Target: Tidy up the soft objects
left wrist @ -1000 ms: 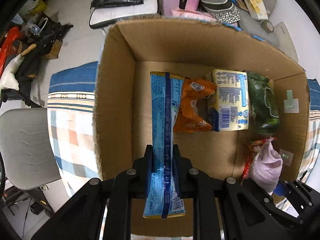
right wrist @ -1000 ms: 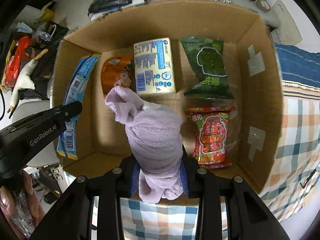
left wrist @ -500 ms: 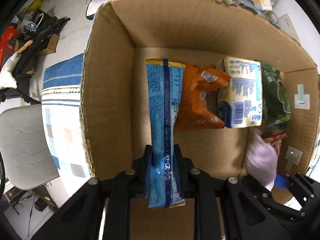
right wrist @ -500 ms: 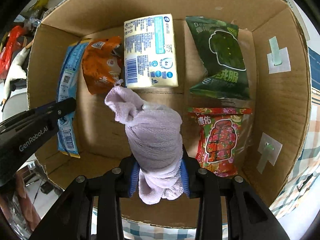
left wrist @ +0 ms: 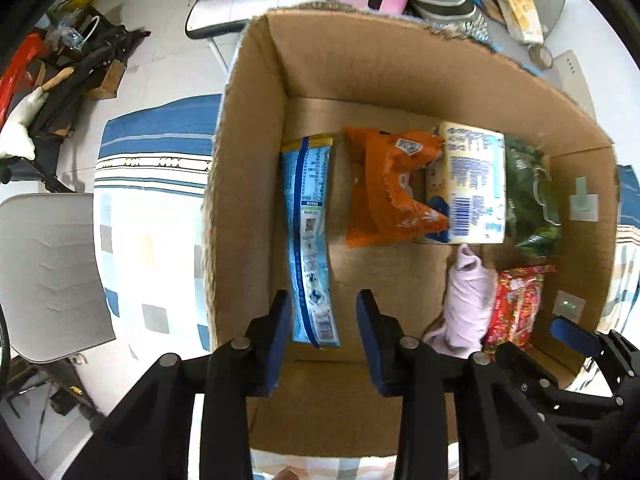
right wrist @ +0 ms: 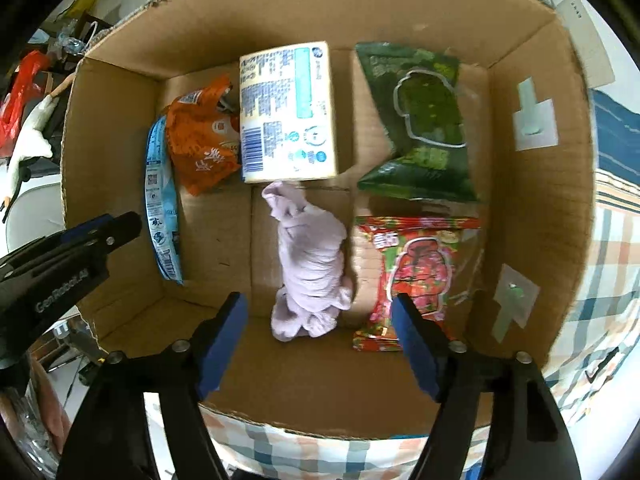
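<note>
Sock (right wrist: 310, 270) lies mid-box (right wrist: 360, 12), blue pack (left wrist: 308, 236) along the box's left wall, both grippers (left wrist: 324, 320) (right wrist: 320, 320) hovering with jaws spread and empty; lifting out carelessly could snag the red bag (right wrist: 416, 276).

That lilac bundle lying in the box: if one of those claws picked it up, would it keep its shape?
Probably not. The lilac cloth bundle looks wrinkled and loosely rolled, so it would likely sag and unroll. It seems light, and its fuzzy surface should resist slipping.
</note>
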Demonstrator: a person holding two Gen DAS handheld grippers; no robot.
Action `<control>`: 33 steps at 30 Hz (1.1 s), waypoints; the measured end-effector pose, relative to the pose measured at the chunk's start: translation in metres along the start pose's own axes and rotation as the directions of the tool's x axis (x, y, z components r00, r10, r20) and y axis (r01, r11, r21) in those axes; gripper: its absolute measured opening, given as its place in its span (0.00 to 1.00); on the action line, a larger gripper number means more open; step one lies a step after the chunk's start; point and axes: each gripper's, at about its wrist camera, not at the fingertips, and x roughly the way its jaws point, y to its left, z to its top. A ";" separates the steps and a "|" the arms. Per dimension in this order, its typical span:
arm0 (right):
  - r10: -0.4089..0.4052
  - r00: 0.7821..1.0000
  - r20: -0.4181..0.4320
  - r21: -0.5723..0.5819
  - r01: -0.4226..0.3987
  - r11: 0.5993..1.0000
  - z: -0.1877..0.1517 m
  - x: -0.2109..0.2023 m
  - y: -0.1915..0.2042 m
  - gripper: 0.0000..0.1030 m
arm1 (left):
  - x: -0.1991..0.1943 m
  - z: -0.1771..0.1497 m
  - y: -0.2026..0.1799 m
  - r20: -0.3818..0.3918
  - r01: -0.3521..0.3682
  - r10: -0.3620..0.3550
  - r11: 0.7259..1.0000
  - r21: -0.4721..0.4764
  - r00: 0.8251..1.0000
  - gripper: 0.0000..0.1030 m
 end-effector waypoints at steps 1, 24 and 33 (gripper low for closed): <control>-0.009 1.000 0.010 0.000 0.009 1.000 -0.002 -0.003 -0.001 0.77 | -0.003 -0.004 -0.001 0.014 -0.003 0.003 1.000 0.001 1.000 0.37; -0.039 0.976 0.214 0.020 0.035 0.999 -0.077 -0.069 -0.035 1.00 | -0.093 -0.077 -0.017 0.284 0.013 -0.013 1.000 0.003 0.959 0.95; -0.020 0.952 0.307 -0.005 0.023 1.000 -0.123 -0.114 -0.036 1.00 | -0.157 -0.132 -0.019 0.424 0.003 0.004 1.000 -0.015 0.906 0.95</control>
